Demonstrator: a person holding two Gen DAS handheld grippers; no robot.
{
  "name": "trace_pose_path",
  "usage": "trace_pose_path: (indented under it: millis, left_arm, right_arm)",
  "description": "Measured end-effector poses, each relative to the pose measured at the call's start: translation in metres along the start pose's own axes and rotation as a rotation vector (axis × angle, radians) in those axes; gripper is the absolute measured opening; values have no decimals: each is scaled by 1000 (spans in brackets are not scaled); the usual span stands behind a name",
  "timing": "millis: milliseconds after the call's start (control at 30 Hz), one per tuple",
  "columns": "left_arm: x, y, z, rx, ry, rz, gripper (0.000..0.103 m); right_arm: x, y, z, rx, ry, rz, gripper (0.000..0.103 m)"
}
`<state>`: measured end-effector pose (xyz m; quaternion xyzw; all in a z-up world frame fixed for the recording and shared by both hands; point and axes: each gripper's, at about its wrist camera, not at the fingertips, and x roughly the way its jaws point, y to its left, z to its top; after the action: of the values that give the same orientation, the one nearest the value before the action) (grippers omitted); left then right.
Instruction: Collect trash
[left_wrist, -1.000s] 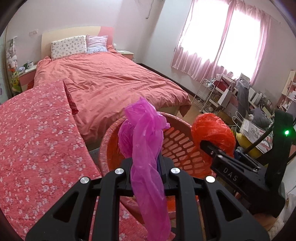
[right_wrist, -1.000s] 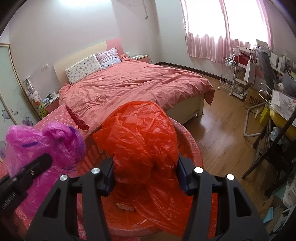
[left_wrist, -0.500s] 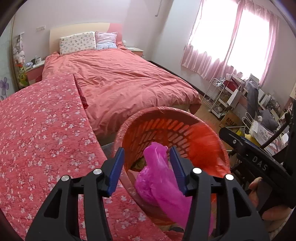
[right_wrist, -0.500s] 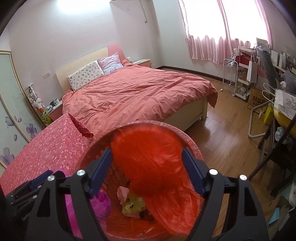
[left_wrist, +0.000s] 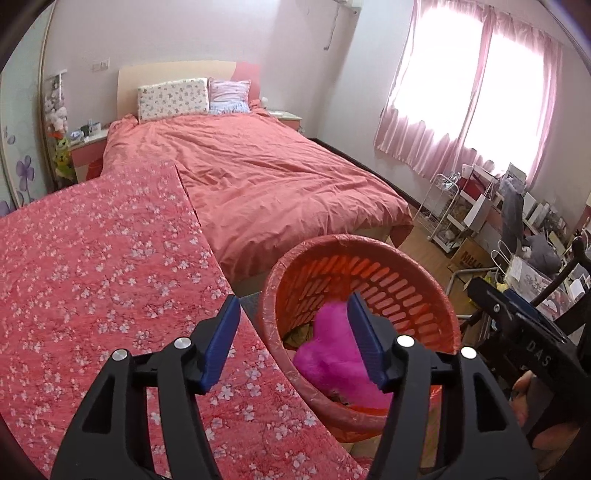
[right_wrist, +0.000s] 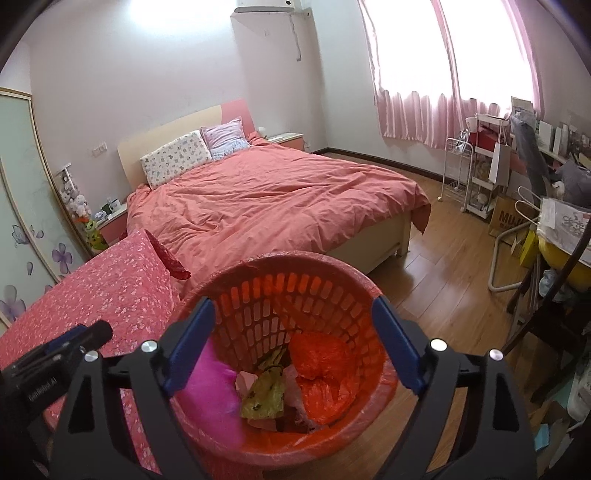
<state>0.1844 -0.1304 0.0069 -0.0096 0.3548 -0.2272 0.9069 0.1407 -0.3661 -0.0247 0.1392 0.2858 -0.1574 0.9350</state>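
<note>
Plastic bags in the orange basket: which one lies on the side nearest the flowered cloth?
The magenta bag. It lies at the basket's left side, by the flowered cloth; the orange bag lies at the right.

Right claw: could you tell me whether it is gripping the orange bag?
No, the right claw is open; the orange bag lies in the basket.

Bedroom. Bed (right_wrist: 280, 206) with salmon duvet, floral pillow (right_wrist: 175, 157) and striped pink pillow (right_wrist: 223, 138) side by side at a cream headboard (left_wrist: 177, 74). Table (left_wrist: 92, 266) under red floral cloth, just beside the bed. Pink curtains (left_wrist: 469, 107) over a bright window. White wire rack (right_wrist: 458, 173) near the far wall, cardboard box (right_wrist: 504, 219) beside it. Wood floor (right_wrist: 443, 266). Nightstand (left_wrist: 88, 146) left of the bed, plush toys (left_wrist: 57, 114) above it.
</note>
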Motion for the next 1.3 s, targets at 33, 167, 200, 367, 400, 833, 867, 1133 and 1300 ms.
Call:
trace_pose_path:
  millis: [33, 167, 200, 367, 400, 833, 867, 1133, 1300]
  left_arm:
    - [-2, -1, 0, 5, -6, 4, 61]
    - [-14, 2, 0, 4, -28, 22, 61]
    - [-18, 4, 0, 3, -35, 30, 61]
    - [-44, 18, -5, 4, -80, 94, 70]
    - [-50, 22, -6, 5, -88, 109, 70]
    - [-145, 56, -67, 5, -219, 324, 96]
    - [-148, 57, -70, -3, -221, 330, 97]
    - [-183, 59, -110, -92, -246, 424, 101]
    - [-192, 55, -134, -126, -218, 438, 101]
  right_arm:
    - [-4, 0, 0, -5, -3, -5, 85]
    - [-18, 0, 1, -12, -19, -8, 85]
    - [-23, 0, 1, -16, -26, -8, 85]
    - [-51, 12, -2, -52, -66, -3, 87]
    - [-58, 14, -3, -58, -75, -2, 89]
    - [-147, 56, -59, -148, -172, -36, 98]
    - [-154, 58, -65, -151, -177, -49, 98]
    - [-196, 70, -110, -197, -204, -113, 98]
    - [-216, 74, -132, -199, -211, -106, 98]
